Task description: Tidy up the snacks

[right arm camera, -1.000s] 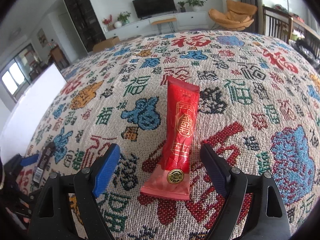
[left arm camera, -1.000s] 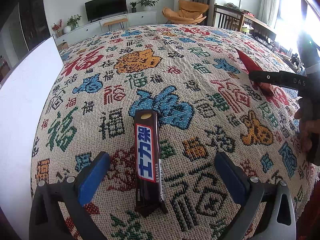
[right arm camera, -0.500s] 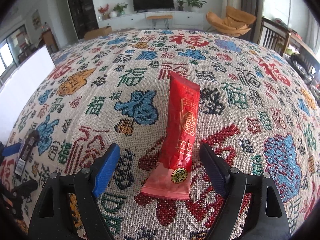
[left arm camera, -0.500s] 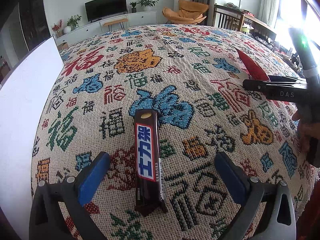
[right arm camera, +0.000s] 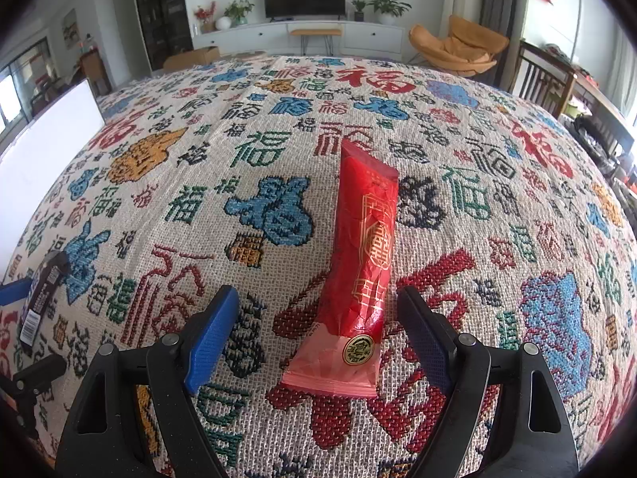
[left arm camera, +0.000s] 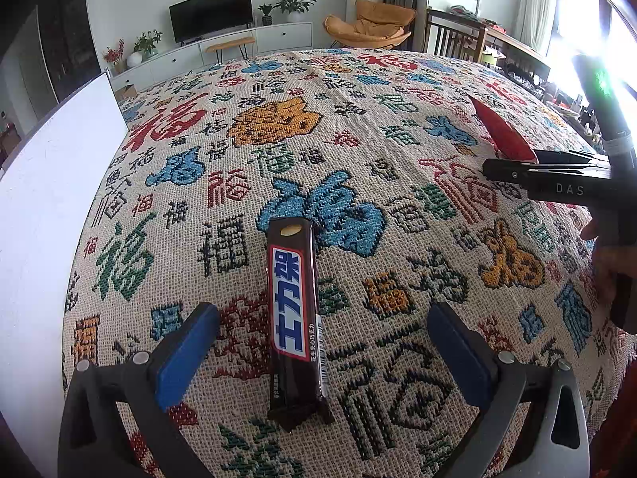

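A dark brown chocolate bar [left arm camera: 295, 310] with a blue and white label lies flat on the patterned tablecloth [left arm camera: 278, 151]. Its near end sits between the blue pads of my left gripper [left arm camera: 318, 342], which stands open without touching it. A long red snack packet [right arm camera: 360, 263] with gold print lies on the cloth [right arm camera: 477, 207] between the pads of my right gripper [right arm camera: 318, 326], also open and clear of it. In the left wrist view the red packet [left arm camera: 503, 131] shows at the right behind the right gripper's black body [left arm camera: 557, 179]. The chocolate bar [right arm camera: 42, 294] appears at the right wrist view's left edge.
A white board [left arm camera: 43, 207] stands along the table's left side. A person's hand [left arm camera: 609, 255] holds the right gripper's handle at the right edge. Beyond the table are a TV cabinet [right arm camera: 302, 36], an orange chair [right arm camera: 458, 47] and wooden chairs [right arm camera: 545, 75].
The right gripper has rolled and swung a little, so the red packet now lies straighter between its pads. The left gripper and the chocolate bar have not moved.
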The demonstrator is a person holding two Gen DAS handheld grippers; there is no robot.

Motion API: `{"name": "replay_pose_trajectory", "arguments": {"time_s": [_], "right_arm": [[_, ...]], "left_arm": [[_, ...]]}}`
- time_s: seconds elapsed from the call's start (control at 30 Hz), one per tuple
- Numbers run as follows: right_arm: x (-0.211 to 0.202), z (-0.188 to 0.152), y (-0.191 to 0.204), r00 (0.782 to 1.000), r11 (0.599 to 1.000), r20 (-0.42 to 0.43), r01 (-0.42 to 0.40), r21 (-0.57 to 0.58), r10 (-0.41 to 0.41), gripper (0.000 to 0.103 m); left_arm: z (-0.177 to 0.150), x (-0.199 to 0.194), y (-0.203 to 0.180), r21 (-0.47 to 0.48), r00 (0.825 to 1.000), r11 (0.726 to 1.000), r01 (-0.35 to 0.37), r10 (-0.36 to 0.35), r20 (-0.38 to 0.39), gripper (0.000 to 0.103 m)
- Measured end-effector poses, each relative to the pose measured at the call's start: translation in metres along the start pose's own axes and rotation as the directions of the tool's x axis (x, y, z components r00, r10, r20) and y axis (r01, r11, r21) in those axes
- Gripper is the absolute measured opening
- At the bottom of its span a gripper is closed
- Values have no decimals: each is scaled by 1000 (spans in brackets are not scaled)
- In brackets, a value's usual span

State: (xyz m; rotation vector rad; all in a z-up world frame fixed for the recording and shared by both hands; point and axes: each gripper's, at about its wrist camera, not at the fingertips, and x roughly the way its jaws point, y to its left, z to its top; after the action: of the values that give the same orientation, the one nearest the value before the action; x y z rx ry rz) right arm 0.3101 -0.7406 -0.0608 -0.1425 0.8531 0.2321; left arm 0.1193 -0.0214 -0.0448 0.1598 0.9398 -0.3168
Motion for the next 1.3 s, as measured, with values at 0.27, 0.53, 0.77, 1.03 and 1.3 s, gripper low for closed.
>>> {"name": "replay_pose_trajectory", "arguments": {"time_s": [0.27, 0.53, 0.77, 1.03, 1.3], "right_arm": [[0, 0, -1, 1000, 1000, 0, 0, 0, 0, 84], [0, 0, 0, 1000, 1000, 0, 0, 0, 0, 84], [0, 0, 0, 1000, 1000, 0, 0, 0, 0, 84], [2, 3, 0, 999, 999, -35, -33, -14, 33, 87], [-8, 45, -73, 934, 907, -204, -206, 367, 294, 85]], "left_arm": [[0, 0, 0, 0, 1000, 1000, 0, 0, 0, 103], [0, 0, 0, 0, 1000, 1000, -1, 1, 1, 103], [-1, 0, 0, 0, 1000, 1000, -1, 1, 1, 103], [8, -2, 11, 34, 991, 995, 94, -90, -98, 103], [15, -12, 33, -66, 990, 992, 104, -110, -91, 87]]}}
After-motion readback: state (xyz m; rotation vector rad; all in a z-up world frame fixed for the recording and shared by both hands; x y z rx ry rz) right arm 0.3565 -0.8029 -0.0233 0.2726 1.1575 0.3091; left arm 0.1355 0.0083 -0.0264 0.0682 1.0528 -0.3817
